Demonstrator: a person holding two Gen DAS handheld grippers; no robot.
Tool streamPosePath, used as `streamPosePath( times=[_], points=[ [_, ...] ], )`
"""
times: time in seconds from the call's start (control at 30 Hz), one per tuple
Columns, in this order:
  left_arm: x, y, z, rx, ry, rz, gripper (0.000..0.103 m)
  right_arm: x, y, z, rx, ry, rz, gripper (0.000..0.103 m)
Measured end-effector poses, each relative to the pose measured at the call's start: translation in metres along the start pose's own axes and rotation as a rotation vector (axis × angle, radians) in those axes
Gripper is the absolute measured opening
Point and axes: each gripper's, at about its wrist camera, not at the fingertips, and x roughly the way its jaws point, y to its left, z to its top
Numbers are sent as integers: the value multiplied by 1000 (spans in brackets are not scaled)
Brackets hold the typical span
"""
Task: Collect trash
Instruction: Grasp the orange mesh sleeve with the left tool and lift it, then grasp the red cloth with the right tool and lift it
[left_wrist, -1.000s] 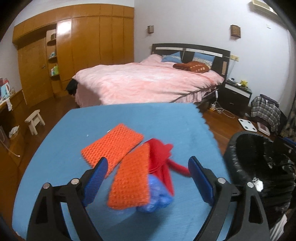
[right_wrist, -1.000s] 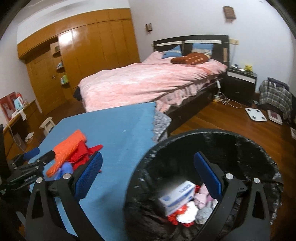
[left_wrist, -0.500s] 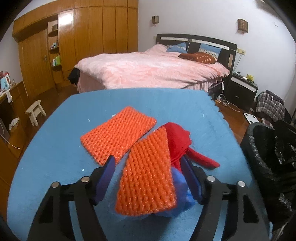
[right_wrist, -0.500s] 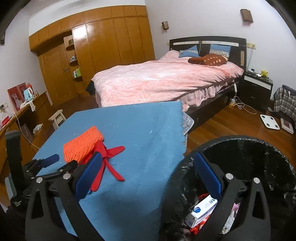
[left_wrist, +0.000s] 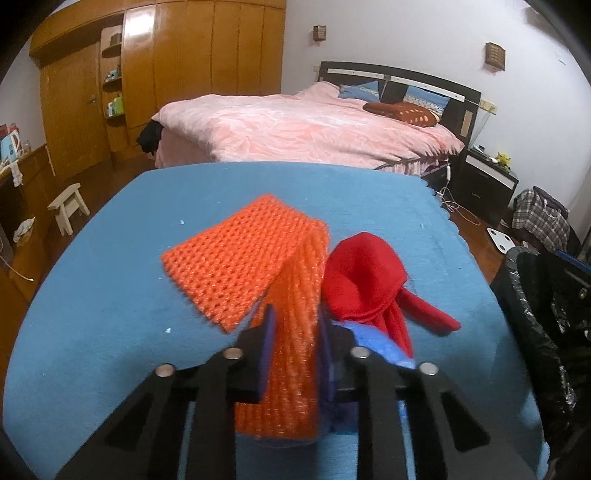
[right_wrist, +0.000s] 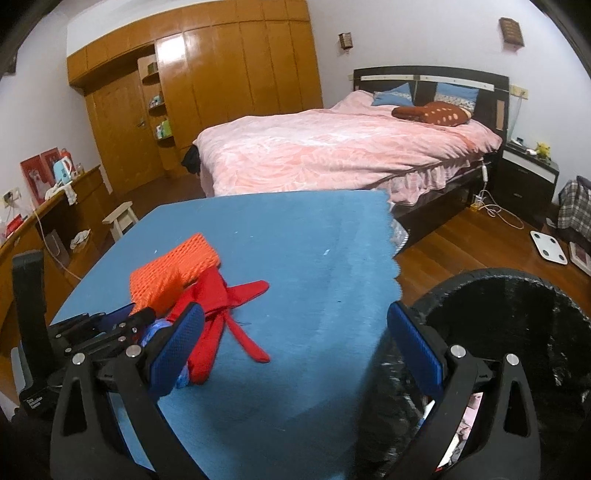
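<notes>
On the blue-covered table (left_wrist: 110, 295) lie two orange foam nets, a red cloth (left_wrist: 365, 280) and a crumpled blue wrapper (left_wrist: 376, 347). The far net (left_wrist: 236, 258) lies flat. My left gripper (left_wrist: 295, 317) is closing its jaws on the near orange net (left_wrist: 291, 369), and the pads squeeze it narrow. In the right wrist view the left gripper (right_wrist: 122, 325) sits low at the pile, beside the red cloth (right_wrist: 221, 306). My right gripper (right_wrist: 295, 325) is open with nothing between its fingers, over the table's near right corner, next to the black-lined trash bin (right_wrist: 517, 332).
The trash bin (left_wrist: 535, 314) stands off the table's right edge with rubbish inside. Beyond the table is a pink bed (right_wrist: 332, 155). A white stool (left_wrist: 68, 206) stands left, and a floor scale (right_wrist: 548, 245) and cables lie on the wooden floor at right.
The left gripper sank onto the pile and its jaws came together around the near orange net. The right gripper swung left from over the bin toward the table.
</notes>
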Motion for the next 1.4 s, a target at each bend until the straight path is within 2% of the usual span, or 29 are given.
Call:
streamPosePath(
  times=[0.13,0.43,0.53,0.93,1.2,1.3,1.37,1.4],
  points=[
    [-6,9,0,-12,-10,6,13,8,14,0,-26,7,17,97],
    [-27,33,7,-60,-55,31,12,37,35,3,-35,32,49,97],
    [-28,35,9,-48,-67,39,12,50,41,5,-29,45,53,97],
    [-3,45,1,-71,-18,43,12,101,61,-2,-74,144,64,96],
    [1,47,-1,-81,-15,37,12,109,68,-6,-97,197,90,66],
    [2,48,-1,-82,-11,37,12,113,71,-8,-108,223,109,48],
    [4,49,-2,-79,-8,38,12,117,72,-10,-111,248,132,30],
    [3,48,-2,-78,-8,38,12,118,73,-11,-111,256,140,29]
  ],
)
